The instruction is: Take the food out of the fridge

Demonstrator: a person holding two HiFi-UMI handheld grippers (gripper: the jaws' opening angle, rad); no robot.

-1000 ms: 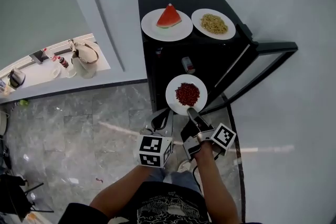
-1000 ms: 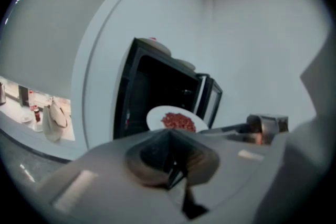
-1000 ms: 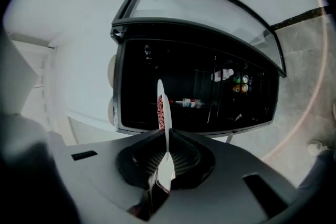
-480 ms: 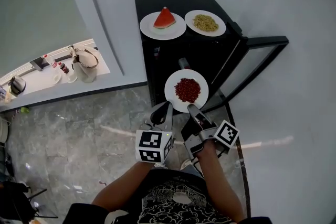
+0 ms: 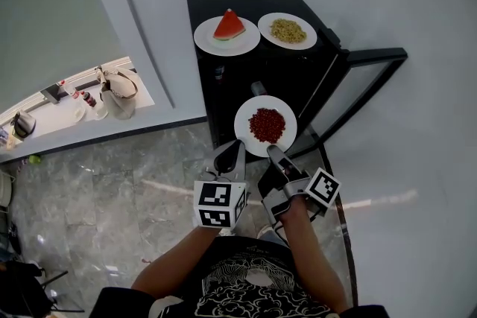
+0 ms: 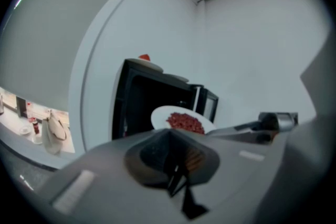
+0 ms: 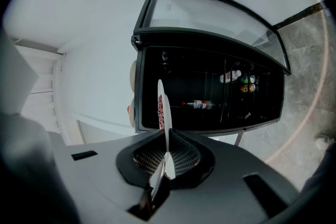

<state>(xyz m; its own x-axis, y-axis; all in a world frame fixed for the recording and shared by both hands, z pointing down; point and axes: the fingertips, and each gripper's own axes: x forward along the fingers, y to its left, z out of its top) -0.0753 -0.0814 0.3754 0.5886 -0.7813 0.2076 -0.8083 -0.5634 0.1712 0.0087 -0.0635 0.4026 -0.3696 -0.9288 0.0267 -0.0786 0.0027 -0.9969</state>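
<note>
Now, the right gripper [image 5: 273, 154] has its jaws pinched tight on the near rim of a white plate [image 5: 246, 126]. The plate is up in the air, level, just in front of the fridge [image 5: 216, 4]. A heap of red food [image 5: 266, 125] sits in the middle of it. From the right gripper view the plate shows edge-on, its thin rim caught squarely between the pads [image 7: 181, 157].

The left gripper [image 5: 232, 153] hangs just beside the right one, on its left. Its jaws are together with nothing between them, and its tip is near the plate's rim. The left gripper view shows the plate a little beyond that tip.

The fridge is black and low, and its glass door [image 5: 373, 54] is swung wide to the right. On its top two more plates stand side by side. One carries a watermelon slice [image 5: 228, 24], the other noodles [image 5: 287, 30]. Inside, a bottle [image 7: 199, 104] lies on a shelf, and more small bottles [image 7: 241, 81] stand further along.

Both arms reach forward over a grey marble floor [image 5: 112, 182].
</note>
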